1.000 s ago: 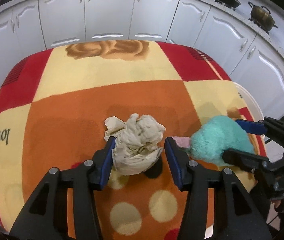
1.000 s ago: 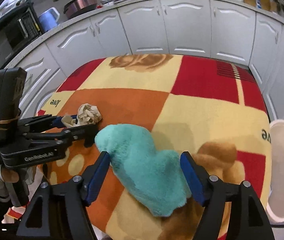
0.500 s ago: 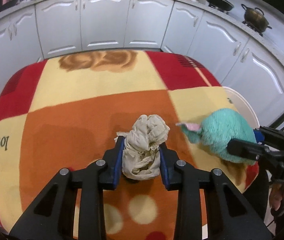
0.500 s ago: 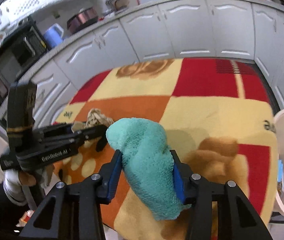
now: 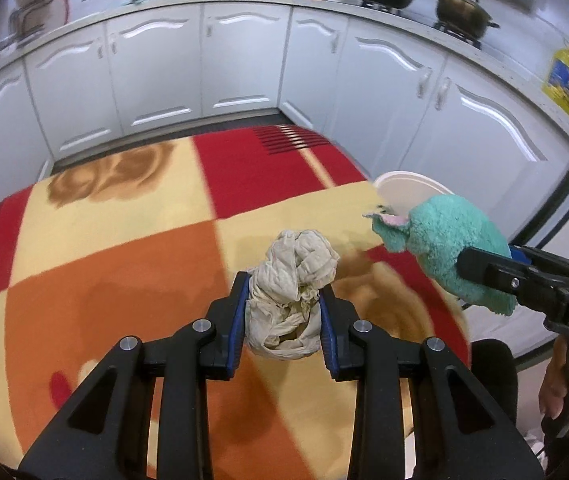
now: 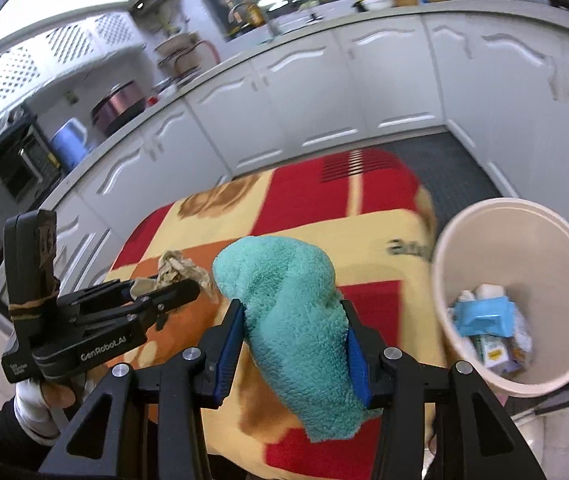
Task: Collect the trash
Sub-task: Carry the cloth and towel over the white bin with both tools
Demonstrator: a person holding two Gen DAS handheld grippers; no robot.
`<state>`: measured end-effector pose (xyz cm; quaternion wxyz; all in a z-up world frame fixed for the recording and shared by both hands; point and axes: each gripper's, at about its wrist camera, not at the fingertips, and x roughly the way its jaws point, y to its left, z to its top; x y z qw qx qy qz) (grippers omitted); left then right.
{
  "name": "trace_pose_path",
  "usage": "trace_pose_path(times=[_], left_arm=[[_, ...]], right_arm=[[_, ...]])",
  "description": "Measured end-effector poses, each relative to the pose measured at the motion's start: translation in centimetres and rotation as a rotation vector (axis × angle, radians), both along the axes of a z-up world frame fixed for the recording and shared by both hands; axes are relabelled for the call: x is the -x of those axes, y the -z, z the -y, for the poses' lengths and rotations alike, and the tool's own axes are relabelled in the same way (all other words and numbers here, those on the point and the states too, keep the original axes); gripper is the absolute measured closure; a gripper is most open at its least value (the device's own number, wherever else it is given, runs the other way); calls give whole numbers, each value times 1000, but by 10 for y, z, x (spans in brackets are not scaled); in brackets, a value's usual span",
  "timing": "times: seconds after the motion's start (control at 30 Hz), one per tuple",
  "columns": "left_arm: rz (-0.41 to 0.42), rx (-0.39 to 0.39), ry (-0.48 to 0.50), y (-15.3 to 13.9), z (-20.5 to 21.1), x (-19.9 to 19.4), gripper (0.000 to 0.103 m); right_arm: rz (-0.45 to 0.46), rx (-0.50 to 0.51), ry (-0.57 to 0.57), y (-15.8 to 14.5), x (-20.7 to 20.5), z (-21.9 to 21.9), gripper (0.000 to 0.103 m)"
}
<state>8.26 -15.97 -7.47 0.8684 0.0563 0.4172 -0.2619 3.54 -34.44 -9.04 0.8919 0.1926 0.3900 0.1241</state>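
A second ago your left gripper (image 5: 283,317) was open around the paper ball (image 5: 290,296) on the blanket (image 5: 124,264). Now it has closed tight on the ball and lifted it up off the blanket. Your right gripper (image 6: 292,350) was open around the green cloth (image 6: 288,312) too. Now it squeezes the cloth and has picked it up, so the cloth hangs down. Both have swung to the right. The bin (image 6: 464,240) used to peek in at the edge, and now you can see right inside it.
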Motion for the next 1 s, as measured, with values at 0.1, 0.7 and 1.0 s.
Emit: trace_pose_path(times=[0.1,0.7,1.0], left_arm=[[11,-6,32,-3,22,3,74],[13,-48,166,3,126,-2,74],[-19,-38,212,15,167,-14,73]], right_arm=[[1,-2,46,0,7,20,58],[-22,-40,265,12,32,108,58],[-58,-47,361,28,24,140,58]])
